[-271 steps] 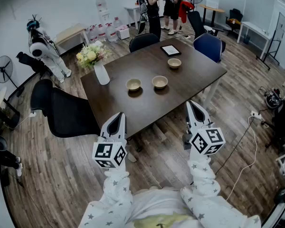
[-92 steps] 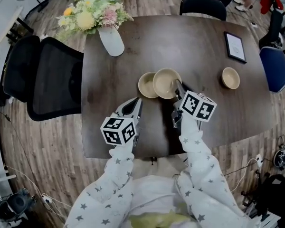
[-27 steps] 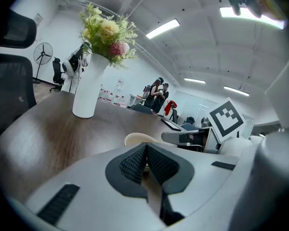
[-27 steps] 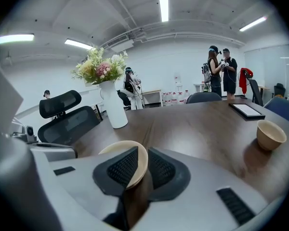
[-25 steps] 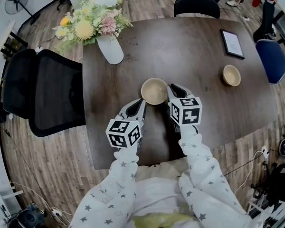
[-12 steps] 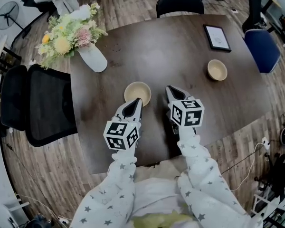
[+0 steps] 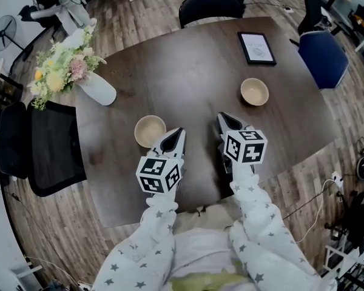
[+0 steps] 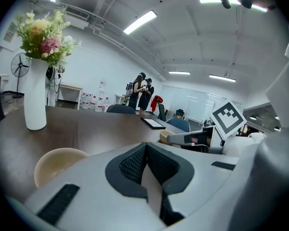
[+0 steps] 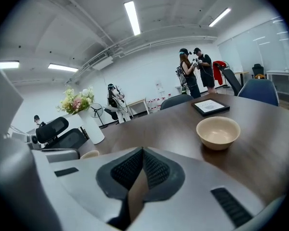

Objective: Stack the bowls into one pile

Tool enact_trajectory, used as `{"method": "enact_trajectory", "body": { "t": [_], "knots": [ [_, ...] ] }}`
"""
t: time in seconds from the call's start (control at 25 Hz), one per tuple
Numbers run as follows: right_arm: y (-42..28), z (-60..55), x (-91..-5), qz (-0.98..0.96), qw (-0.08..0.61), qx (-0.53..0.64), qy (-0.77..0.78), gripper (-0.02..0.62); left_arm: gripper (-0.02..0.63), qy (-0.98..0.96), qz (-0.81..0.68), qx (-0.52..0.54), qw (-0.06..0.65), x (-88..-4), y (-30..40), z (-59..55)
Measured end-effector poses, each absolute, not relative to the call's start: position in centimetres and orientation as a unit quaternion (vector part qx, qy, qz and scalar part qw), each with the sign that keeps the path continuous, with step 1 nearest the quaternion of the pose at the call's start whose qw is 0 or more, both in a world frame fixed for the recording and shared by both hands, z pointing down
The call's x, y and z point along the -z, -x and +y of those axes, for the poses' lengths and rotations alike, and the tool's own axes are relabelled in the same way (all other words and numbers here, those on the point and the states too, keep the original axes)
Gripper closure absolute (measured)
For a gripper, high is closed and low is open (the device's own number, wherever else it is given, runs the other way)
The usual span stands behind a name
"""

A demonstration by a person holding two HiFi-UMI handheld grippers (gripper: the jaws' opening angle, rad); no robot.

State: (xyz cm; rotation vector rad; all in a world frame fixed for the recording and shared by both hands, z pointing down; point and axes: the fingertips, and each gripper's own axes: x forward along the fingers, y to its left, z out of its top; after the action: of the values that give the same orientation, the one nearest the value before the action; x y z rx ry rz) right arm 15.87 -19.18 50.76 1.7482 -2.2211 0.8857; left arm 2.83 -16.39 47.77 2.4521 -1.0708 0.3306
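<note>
A pile of nested beige bowls [image 7: 150, 130] sits on the dark table [image 7: 182, 71], just left of my left gripper [image 7: 176, 133]. A single beige bowl [image 7: 255, 91] stands apart, beyond and to the right of my right gripper [image 7: 223, 119]. Both grippers hover over the table's near half, shut with nothing between the pads. In the left gripper view the pile [image 8: 58, 165] lies low on the left of the left gripper [image 8: 145, 146], and the right gripper's marker cube [image 8: 228, 119] shows to the right. In the right gripper view the single bowl [image 9: 218, 131] lies ahead and to the right of the right gripper [image 9: 142, 150].
A white vase of flowers [image 7: 97, 90] stands at the table's left end, and a framed tablet [image 7: 256, 47] lies at the far right. Black chairs [image 7: 39, 156] are on the left, a blue chair [image 7: 321, 56] on the right. People stand far off [image 9: 197, 71].
Both grippers have moved right, away from the bowl pile, which now lies left of the left gripper. The right gripper's jaws, slightly apart beside the pile earlier, are now shut.
</note>
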Motion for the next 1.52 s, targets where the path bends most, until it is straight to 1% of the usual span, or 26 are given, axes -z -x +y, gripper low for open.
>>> {"method": "enact_trajectory", "body": {
  "t": [0.72,1.04,1.08,1.12,1.16,1.36,1.52],
  "knots": [
    [-31.6,-19.2,-51.9,-0.683,0.058,-0.321,-0.653,0.572,0.581,-0.895,-0.358,-0.123,0.236,-48.8,-15.2,-18.0],
    [-35.6,-20.8,-53.2,-0.67,0.052,-0.329,-0.663,0.566,0.581,-0.894,-0.351,-0.127,0.247,-50.0,-18.6,-19.4],
    [-35.8,-21.2,-53.5,-0.669,0.053,-0.333,-0.663,0.553,0.581,-0.894,-0.351,-0.128,0.249,-50.2,-18.8,-19.7],
    [-35.9,-21.5,-53.9,-0.667,0.053,-0.338,-0.662,0.507,0.581,-0.893,-0.351,-0.128,0.251,-50.3,-19.0,-19.9],
    [-36.0,-21.8,-54.2,-0.664,0.053,-0.343,-0.662,0.476,0.581,-0.892,-0.352,-0.129,0.253,-50.5,-19.1,-20.0],
    [-36.9,-23.2,-55.6,-0.654,0.059,-0.355,-0.665,0.439,0.581,-0.887,-0.357,-0.134,0.261,-51.5,-19.8,-20.9],
    [-37.0,-23.7,-56.4,-0.652,0.058,-0.37,-0.659,0.436,0.581,-0.882,-0.36,-0.139,0.269,-52.2,-19.9,-21.1]
  ]
}}
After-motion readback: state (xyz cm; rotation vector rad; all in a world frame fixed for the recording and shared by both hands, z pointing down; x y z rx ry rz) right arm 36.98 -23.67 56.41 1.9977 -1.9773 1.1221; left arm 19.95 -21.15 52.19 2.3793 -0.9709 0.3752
